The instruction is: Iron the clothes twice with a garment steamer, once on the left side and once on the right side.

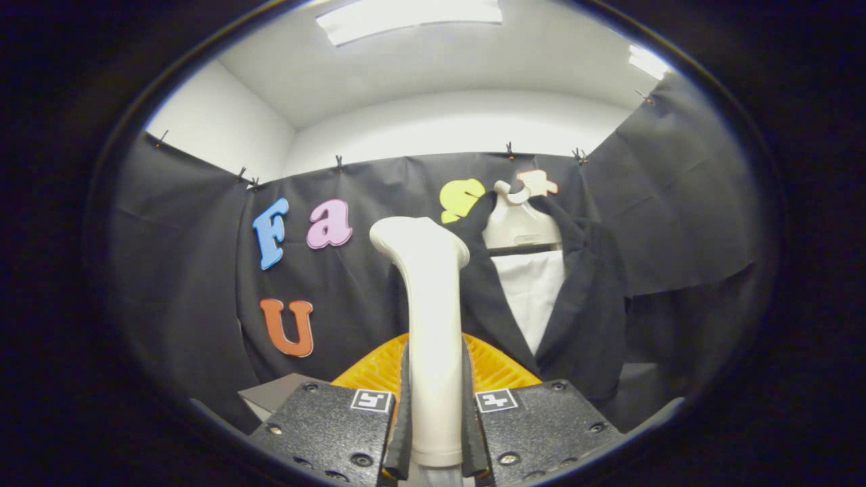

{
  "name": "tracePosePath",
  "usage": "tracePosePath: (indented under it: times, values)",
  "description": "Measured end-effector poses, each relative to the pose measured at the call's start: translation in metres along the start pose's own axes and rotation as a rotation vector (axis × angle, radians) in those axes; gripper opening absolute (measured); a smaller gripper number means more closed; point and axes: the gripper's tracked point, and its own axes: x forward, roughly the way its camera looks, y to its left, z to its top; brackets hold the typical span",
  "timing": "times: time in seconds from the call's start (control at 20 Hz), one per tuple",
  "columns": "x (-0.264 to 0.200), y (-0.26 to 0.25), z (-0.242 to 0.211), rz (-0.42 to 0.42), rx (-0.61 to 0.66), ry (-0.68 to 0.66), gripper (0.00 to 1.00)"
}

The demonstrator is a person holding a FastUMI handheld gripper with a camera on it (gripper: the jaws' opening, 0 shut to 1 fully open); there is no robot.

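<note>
My gripper [435,406] is shut on the handle of a white garment steamer [429,304], which rises upright between the fingers; its head curves over to the left at the top. Beyond the steamer and slightly to its right hangs a dark jacket [575,304] over a white shirt [534,297] on a white hanger [517,220] against the booth's black cloth wall. The steamer's head is level with the jacket's left shoulder and hides part of that side. I cannot tell whether it touches the cloth.
An orange ribbed object [494,368] lies just behind the fingers, partly hidden by the steamer. A grey flat surface [281,392] shows to the left of the fingers. Black cloth [203,270] closes the booth all round, with white wall and ceiling lights above.
</note>
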Motion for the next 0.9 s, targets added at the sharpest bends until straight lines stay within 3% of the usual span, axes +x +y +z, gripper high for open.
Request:
tracePosePath:
  times: [0.3, 0.9]
  values:
    - [0.013, -0.019, -0.033, 0.009, 0.033, 0.076, 0.32]
    - [-0.024, -0.046, -0.112, -0.036, 0.004, 0.221, 0.32]
